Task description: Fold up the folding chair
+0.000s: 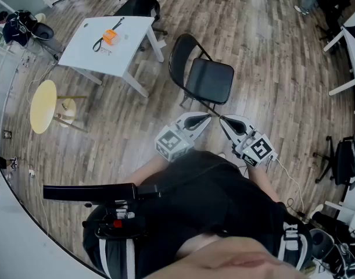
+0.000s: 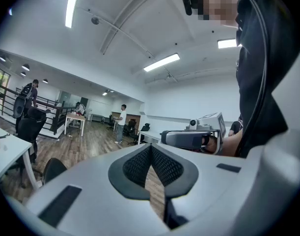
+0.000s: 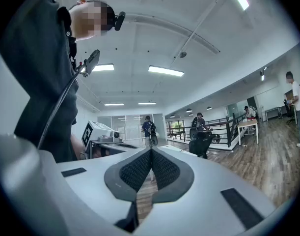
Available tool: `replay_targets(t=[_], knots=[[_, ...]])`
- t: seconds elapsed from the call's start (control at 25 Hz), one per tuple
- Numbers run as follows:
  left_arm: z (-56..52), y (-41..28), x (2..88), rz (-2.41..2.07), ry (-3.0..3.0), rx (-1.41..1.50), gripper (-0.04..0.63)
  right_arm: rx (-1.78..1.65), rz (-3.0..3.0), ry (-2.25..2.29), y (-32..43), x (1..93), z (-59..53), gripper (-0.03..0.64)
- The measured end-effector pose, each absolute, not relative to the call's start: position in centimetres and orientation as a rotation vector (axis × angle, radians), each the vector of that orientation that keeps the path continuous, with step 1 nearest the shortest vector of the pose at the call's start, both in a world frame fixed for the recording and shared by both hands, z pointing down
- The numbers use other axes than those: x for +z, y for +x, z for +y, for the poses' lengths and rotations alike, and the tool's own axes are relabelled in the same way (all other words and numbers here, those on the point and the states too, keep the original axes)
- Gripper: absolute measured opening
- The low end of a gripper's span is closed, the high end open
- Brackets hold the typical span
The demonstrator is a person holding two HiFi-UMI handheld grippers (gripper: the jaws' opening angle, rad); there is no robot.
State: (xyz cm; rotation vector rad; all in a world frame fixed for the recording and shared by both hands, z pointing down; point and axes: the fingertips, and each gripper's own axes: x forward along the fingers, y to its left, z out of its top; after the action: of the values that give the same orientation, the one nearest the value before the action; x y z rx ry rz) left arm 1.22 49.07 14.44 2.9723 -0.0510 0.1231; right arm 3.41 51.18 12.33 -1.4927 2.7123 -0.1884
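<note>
The fingers of our left gripper are pressed together with nothing between them. The fingers of our right gripper are likewise together and empty. We hold both grippers level in front of our torso, with their tips near each other. The folding chair stands unfolded on the wooden floor, near the tips but apart from them. Its seat faces us. A white counter stands left of the chair, its near right corner closest to the chair back, and carries an orange item.
</note>
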Motion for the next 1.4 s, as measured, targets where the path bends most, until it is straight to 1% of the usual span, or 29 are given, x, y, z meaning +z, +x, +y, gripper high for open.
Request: replay_targets(t=[0.68, 0.88, 1.08, 1.4], knots=[[47.7, 1.0, 14.6, -0.101, 2.986, 0.113, 0.005, -0.204, 2.674, -1.54, 4.1, 12.8, 50.8, 0.008], [46.5, 0.3, 14.8, -0.115, 2.98, 0.103, 0.005, -0.305, 2.646, -1.409, 3.5, 13.6, 49.8, 0.008], [42.8, -1.5, 15.2, -0.127, 2.946, 0.11, 0.005, -0.432, 2.639, -1.331, 0.9, 14.2, 45.6, 0.008], [38.8, -5.2, 16.3, -0.103, 2.924, 0.126, 0.005, -0.387, 2.632, -1.289, -3.6, 14.0, 41.6, 0.008]])
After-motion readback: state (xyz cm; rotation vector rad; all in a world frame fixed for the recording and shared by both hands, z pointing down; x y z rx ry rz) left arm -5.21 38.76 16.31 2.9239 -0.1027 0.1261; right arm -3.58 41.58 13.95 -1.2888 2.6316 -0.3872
